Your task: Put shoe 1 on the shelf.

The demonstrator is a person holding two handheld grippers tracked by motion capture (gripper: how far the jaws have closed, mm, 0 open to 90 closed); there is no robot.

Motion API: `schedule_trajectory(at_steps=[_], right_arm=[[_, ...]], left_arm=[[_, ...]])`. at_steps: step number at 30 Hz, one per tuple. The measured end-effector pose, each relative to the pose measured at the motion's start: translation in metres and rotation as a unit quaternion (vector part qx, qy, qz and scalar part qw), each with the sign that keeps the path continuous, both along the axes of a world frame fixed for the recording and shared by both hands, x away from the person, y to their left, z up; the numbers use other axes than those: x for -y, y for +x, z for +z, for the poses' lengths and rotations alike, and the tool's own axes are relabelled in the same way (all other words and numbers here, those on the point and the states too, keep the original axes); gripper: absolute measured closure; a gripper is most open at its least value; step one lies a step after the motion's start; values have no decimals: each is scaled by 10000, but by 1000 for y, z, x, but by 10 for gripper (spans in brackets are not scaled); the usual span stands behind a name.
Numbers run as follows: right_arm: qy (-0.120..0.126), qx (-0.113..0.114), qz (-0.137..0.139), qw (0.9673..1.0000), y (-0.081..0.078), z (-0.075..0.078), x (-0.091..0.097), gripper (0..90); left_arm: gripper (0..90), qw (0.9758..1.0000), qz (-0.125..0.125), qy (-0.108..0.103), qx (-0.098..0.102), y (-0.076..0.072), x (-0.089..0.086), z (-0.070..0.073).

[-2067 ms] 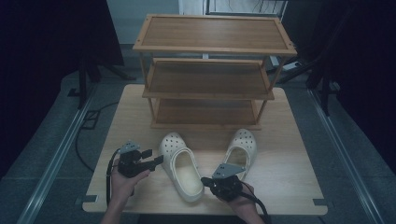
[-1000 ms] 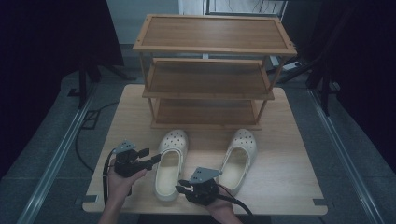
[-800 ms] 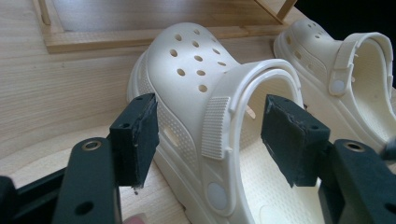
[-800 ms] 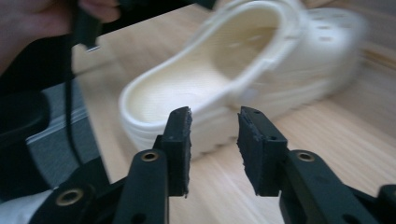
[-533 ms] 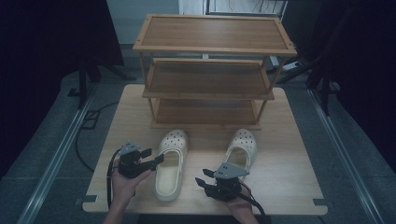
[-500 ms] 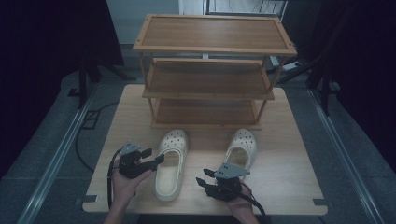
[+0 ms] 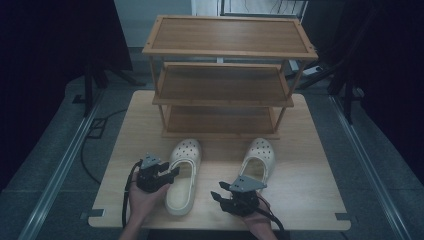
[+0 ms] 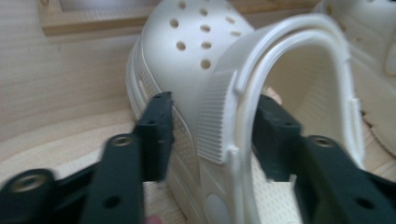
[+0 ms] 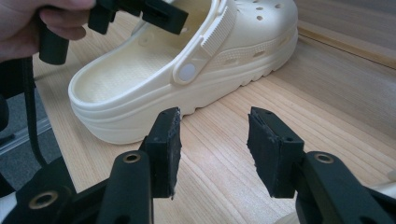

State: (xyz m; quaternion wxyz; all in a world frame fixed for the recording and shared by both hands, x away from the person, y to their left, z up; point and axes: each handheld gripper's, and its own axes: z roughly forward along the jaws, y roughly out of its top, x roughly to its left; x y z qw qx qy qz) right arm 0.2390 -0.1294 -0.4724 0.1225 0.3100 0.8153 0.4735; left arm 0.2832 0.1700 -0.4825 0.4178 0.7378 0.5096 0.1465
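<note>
High view has a pale wooden table (image 7: 310, 165) with a three-tier wooden rack (image 7: 227, 75) at its far side and two cream clogs in front of it. At the left, the left gripper (image 7: 167, 175) sits against the outer side of the left clog (image 7: 182, 175), a smooth moulded foam shoe with round holes over the toe, a ribbed heel strap and a ridged sole. Left gripper view puts that clog's side wall and strap (image 8: 219, 116) between the black jaws, one outside against the textured wall, the other inside the foot opening; the jaws have just been closing, and whether the pads press yet I cannot tell. Farther right, the right gripper (image 7: 225, 192) rests low near the table's front edge, just beside the heel of the left clog; in the right gripper view its jaws have just been opening and stand apart over bare grained wood (image 9: 219, 154), with nothing between them. The right clog (image 7: 258, 157) lies apart to the right, toe toward the rack. Bare table lies between the clogs and out to the right edge.
</note>
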Motion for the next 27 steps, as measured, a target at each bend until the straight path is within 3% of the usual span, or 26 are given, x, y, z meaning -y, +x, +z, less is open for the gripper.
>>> schedule_trajectory(at_steps=[9,19,27], right_arm=[[-38,3,-16,10000,0,-1,0,538],[-44,45,-80,9999,1,-1,3,538],[-53,61,-100,9999,1,0,5,538]], left_arm=[[691,9990,357,171,219,-3,-1,1],[746,9975,569,-119,414,-3,-16,4],[744,9965,619,-223,507,-5,-23,11]])
